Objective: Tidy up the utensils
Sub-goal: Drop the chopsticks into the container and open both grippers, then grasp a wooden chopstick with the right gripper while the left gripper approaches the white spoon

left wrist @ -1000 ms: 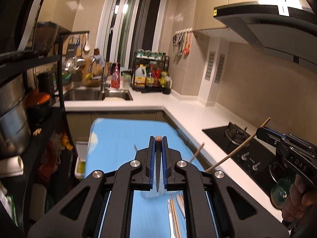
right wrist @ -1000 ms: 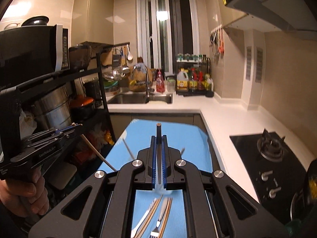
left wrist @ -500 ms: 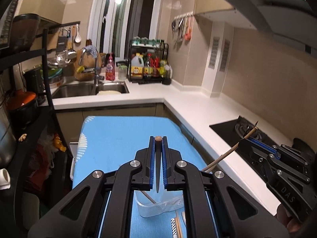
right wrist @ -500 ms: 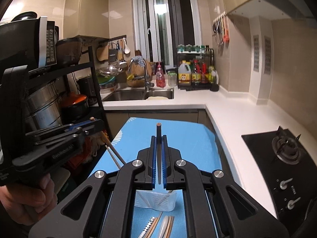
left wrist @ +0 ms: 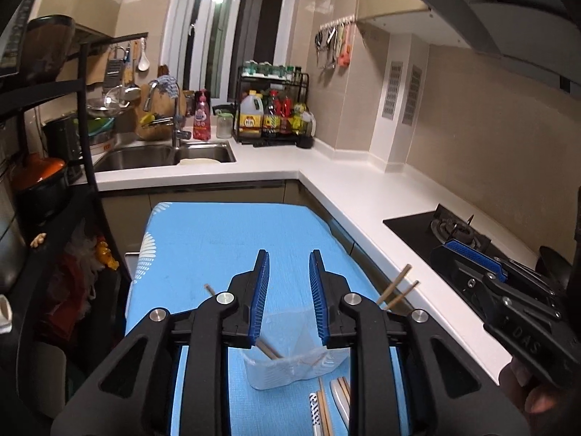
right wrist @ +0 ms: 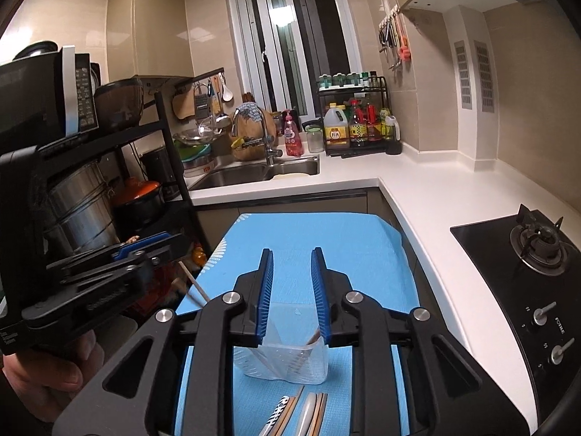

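Observation:
A clear plastic holder (left wrist: 290,359) stands on the blue mat (left wrist: 218,243). Wooden chopsticks (left wrist: 395,289) lean in it, their tips sticking out to the sides. My left gripper (left wrist: 289,267) is open and empty just above the holder. My right gripper (right wrist: 289,265) is open and empty above the same holder (right wrist: 283,356), with a chopstick (right wrist: 194,285) leaning out to the left. Loose utensils (right wrist: 301,416) lie on the mat in front of the holder. Each gripper shows in the other's view, the right one (left wrist: 472,258) and the left one (right wrist: 145,249).
A white L-shaped counter (left wrist: 363,196) runs behind and to the right, with a sink (left wrist: 163,154), a bottle rack (left wrist: 272,112) and a black gas hob (right wrist: 537,254). A black shelf with pots (right wrist: 83,196) and a microwave stands at the left.
Both grippers were shut on chopsticks one second ago. They lowered over the holder and opened, and the chopsticks now rest in the holder.

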Available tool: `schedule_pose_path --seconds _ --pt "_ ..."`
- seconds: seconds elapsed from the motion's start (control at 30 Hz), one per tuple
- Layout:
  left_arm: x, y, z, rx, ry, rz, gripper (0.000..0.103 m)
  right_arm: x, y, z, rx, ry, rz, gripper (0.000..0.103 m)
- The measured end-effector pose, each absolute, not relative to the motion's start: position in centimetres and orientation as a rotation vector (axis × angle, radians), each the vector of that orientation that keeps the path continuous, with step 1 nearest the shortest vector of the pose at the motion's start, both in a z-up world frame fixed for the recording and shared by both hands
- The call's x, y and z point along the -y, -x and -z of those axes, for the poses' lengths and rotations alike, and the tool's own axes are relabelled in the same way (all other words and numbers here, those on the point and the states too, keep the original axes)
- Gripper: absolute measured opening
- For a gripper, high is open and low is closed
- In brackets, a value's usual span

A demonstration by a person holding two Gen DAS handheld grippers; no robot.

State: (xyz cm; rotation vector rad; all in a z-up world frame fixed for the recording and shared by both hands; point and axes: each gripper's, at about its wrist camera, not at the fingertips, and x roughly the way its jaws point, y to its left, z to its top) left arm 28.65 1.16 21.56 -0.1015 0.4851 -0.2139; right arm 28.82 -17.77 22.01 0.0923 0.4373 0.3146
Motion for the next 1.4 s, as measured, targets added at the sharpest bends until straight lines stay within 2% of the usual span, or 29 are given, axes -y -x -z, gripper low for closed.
schedule_pose_path --seconds 0.27,0.43,0.47,0.7,1.0,1.17,1.4 --pt "-3.5 -18.5 -19.5 -0.409 0.128 0.189 0.022 19.0 -19.9 -23.3 -0.353 -0.101 -0.288 0.024" --pt "-3.4 -11.8 -14.5 -0.376 0.071 0.151 0.02 19.6 -13.2 -19.4 -0.39 -0.13 -0.253 0.024" --pt "-3.2 -10.7 -13.2 -0.385 0.066 0.149 0.018 19.8 -12.3 -18.5 -0.411 -0.139 -0.235 0.023" --pt "-3.0 -5.8 -7.4 -0.483 0.134 0.173 0.017 19.5 -5.5 -14.0 -0.493 -0.114 -0.184 0.019" --pt "-2.0 -3.0 -5.8 -0.485 0.12 0.2 0.017 20.7 -4.3 -10.4 -0.561 -0.131 -0.151 0.019" --pt "-1.2 -2.6 -4.6 -0.506 0.112 0.197 0.017 21.8 -4.6 -9.4 -0.585 -0.183 -0.151 0.004" --pt "-1.3 -2.3 -3.5 -0.522 0.116 0.164 0.016 21.6 -6.5 -6.3 -0.664 -0.23 -0.205 0.003"
